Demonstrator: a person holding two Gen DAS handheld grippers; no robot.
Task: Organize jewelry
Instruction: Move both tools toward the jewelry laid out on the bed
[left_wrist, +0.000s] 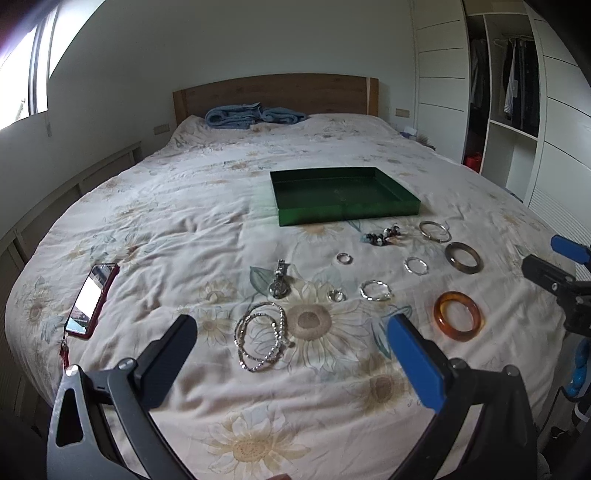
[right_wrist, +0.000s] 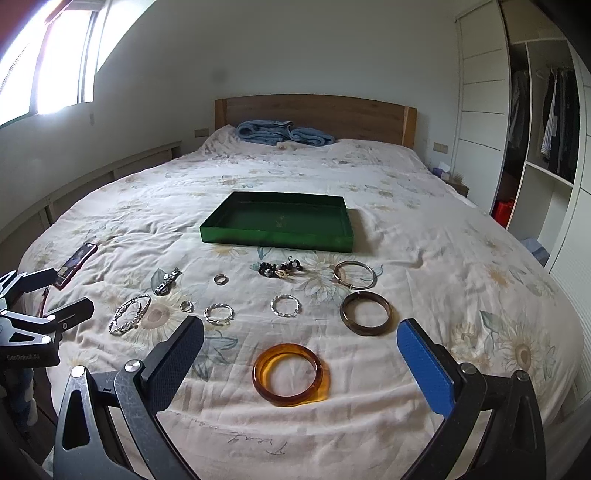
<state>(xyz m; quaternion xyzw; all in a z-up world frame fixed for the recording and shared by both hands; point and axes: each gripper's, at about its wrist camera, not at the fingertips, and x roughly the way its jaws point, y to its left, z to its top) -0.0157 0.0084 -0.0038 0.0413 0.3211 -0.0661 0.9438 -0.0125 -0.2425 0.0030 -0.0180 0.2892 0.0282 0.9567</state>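
Both tools hover low over the near edge of the bed (right_wrist: 443, 236), and nothing is gripped: the left hand-held gripper (left_wrist: 291, 354) has its jaws spread wide above the beaded bracelets (left_wrist: 263, 336), and the right hand-held gripper (right_wrist: 300, 356) is just as wide apart, with the amber bangle (right_wrist: 291, 374) lying flat on the quilt between its fingers. Just beyond that sits the dark brown bangle (right_wrist: 365, 313), then a thin silver bangle (right_wrist: 355, 274) farther off. Silver twisted rings and small loops are scattered across the middle, a watch (left_wrist: 279, 284) lies left of them, and a dark bead cluster (right_wrist: 280, 269) sits just in front of the green tray (right_wrist: 277, 240). Far left, a phone in a red case (left_wrist: 91, 301) lies on the quilt; a blue towel (right_wrist: 284, 134) rests by the headboard.
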